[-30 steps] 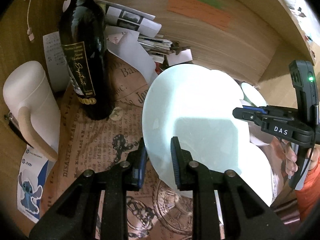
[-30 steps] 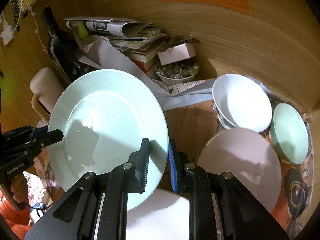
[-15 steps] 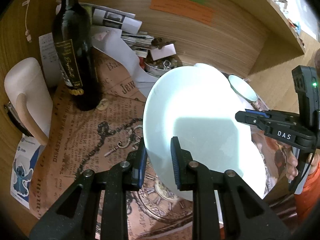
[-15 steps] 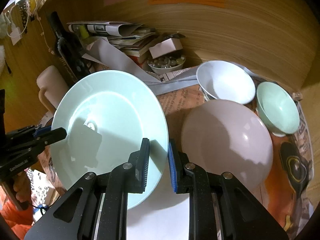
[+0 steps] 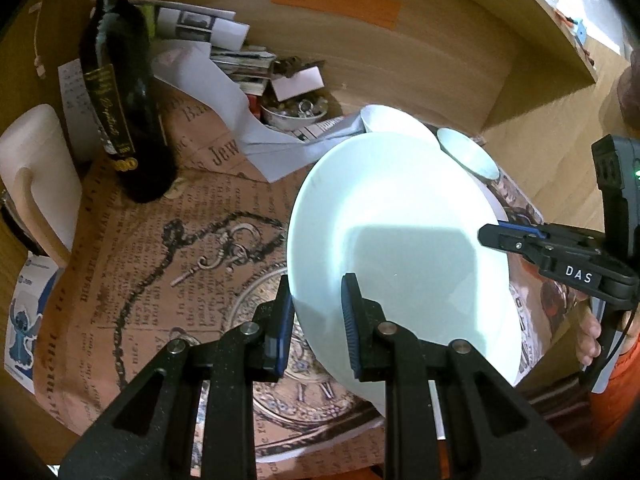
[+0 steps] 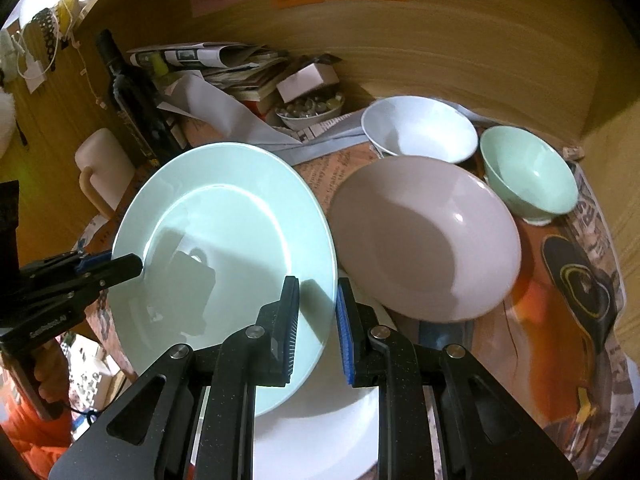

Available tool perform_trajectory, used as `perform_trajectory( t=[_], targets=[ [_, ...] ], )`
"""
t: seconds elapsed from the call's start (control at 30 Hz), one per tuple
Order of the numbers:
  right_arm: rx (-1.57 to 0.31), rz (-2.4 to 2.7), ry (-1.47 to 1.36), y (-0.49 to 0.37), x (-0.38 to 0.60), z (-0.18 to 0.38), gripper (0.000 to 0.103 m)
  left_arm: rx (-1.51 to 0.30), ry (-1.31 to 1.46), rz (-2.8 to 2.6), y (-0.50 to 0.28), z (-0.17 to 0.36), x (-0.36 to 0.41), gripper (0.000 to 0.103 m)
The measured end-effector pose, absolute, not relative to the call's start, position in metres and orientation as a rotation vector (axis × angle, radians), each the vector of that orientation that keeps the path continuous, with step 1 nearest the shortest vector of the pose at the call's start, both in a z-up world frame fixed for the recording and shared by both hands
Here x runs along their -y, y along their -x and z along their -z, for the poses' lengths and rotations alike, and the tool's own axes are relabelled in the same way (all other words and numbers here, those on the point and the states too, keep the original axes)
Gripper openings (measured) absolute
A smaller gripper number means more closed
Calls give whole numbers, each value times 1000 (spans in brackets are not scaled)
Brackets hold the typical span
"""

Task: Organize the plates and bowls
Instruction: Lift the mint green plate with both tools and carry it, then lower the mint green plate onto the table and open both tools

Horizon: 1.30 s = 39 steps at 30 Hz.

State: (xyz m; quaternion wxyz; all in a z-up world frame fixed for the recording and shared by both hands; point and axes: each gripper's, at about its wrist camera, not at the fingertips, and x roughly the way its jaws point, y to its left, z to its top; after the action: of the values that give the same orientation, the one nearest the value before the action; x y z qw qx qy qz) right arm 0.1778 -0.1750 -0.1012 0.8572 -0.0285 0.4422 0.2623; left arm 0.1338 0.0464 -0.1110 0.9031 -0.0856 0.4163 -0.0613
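A pale green plate (image 5: 396, 240) (image 6: 224, 256) is held tilted above the table between both grippers. My left gripper (image 5: 318, 316) is shut on its left rim and shows in the right wrist view (image 6: 120, 268). My right gripper (image 6: 317, 316) is shut on its right rim and shows in the left wrist view (image 5: 496, 236). A pinkish plate (image 6: 424, 236) lies to the right. Behind it stand a white bowl (image 6: 420, 128) and a green bowl (image 6: 528, 172). A white plate (image 6: 320, 432) lies under the right gripper.
A dark wine bottle (image 5: 124, 96) and a cream mug (image 5: 36, 172) stand at the left. A stack of papers (image 5: 216, 48) and a small bowl of trinkets (image 5: 296, 110) sit by the wooden back wall (image 5: 400, 60). Printed paper (image 5: 168, 240) covers the table.
Both grippers have carried the green plate back toward the front and right. The wine bottle and back wall look farther away, and the pinkish plate and bowls show more fully.
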Motion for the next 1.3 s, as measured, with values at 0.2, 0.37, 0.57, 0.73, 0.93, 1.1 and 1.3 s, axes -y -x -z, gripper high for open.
perform_trajectory(
  t=[0.2,0.37,0.57,0.73,0.93,1.1,1.3],
  targets=[
    [-943,-544,41,-173,188,106,17,-879,164,142,-132,118,-35,22],
    [-957,-541,37,-167,197,112,17,-894,162,152,-131,124,-29,22],
    [-972,-544,13,-164,204,117,17,-911,156,155,-129,130,-21,22],
    [-991,-538,20,-160,205,122,17,-929,156,157,-129,138,-17,22],
    [-1017,-535,13,-156,210,130,17,-943,144,159,-127,143,-12,23],
    [-1029,-533,5,-154,214,134,17,-943,128,162,-124,145,-8,23],
    [-1052,-536,-3,-150,215,139,17,-945,120,158,-123,147,-6,23]
  ],
)
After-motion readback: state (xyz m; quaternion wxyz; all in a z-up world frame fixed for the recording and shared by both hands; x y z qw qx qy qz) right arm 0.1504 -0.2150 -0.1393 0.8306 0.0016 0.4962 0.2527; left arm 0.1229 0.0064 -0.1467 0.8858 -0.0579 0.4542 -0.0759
